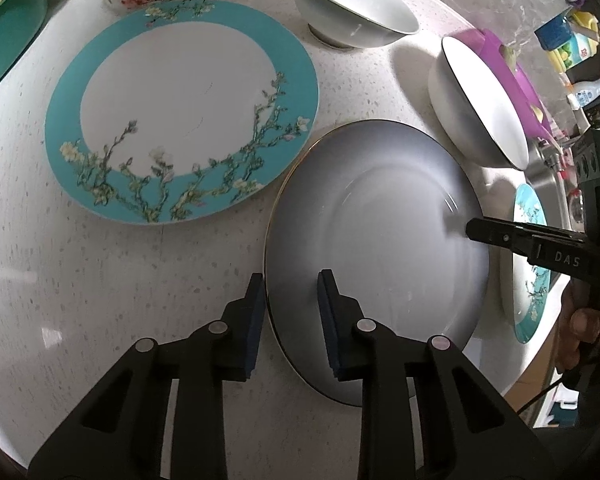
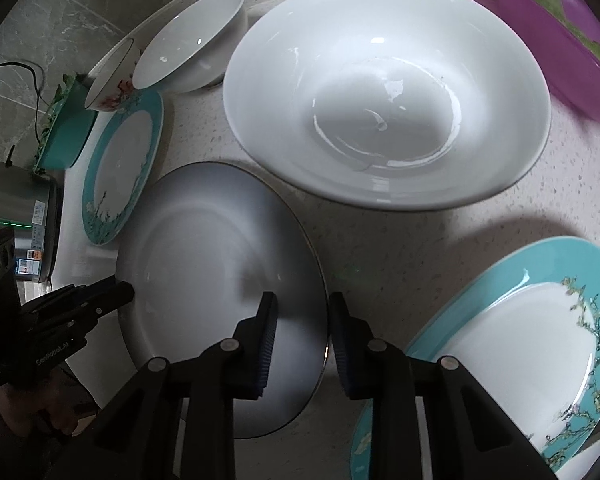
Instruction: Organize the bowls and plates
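Left gripper [image 1: 290, 308] spread, straddling the near-left rim of the grey plate [image 1: 379, 248] on the counter [image 1: 80, 280]; right gripper [image 2: 301, 332] spread astride its opposite rim. Further off, a turquoise blossom plate [image 1: 180, 108], then white bowls [image 1: 351, 4]

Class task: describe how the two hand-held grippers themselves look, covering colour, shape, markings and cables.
Both the left gripper and the right gripper are matt black, with angular linked fingers, silver rivets and ribbed dark blue pads. White lettering marks their bodies. A thin black cable trails from the right one.
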{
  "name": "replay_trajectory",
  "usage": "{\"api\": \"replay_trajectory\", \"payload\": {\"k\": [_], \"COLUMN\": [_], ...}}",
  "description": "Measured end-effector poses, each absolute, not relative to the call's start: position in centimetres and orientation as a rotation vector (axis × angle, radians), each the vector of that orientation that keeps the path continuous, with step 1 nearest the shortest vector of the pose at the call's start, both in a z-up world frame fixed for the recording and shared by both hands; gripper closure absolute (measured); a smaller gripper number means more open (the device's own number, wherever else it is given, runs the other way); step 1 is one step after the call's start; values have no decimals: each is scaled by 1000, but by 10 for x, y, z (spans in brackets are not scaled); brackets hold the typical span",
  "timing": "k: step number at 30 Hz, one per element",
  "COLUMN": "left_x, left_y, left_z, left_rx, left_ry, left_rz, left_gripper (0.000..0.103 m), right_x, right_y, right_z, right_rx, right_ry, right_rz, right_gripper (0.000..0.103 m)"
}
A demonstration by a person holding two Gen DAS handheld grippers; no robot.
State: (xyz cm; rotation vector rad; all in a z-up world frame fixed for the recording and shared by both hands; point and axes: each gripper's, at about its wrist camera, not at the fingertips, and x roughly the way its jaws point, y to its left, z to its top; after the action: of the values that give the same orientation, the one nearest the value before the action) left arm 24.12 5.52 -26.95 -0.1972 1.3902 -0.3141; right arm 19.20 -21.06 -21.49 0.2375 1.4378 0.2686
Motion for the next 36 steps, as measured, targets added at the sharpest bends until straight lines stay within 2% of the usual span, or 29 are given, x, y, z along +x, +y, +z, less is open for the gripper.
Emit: {"api": "replay_trajectory", "payload": {"k": [20, 36], "left_x": [210, 153], "left_y": [70, 139], "left_z": [-248, -232], "left_rx": [-213, -227], "left_ry": [1398, 1398], "left_rz": [-293, -200], "left_gripper": [80, 80], "right_x": [182, 150], "right_y": [-194, -135], "right_z": [-192, -186], "right_rx": [207, 177], "right_ry": [1418, 1442], "right_rz": [290, 398], "right_gripper": [75, 75]}}
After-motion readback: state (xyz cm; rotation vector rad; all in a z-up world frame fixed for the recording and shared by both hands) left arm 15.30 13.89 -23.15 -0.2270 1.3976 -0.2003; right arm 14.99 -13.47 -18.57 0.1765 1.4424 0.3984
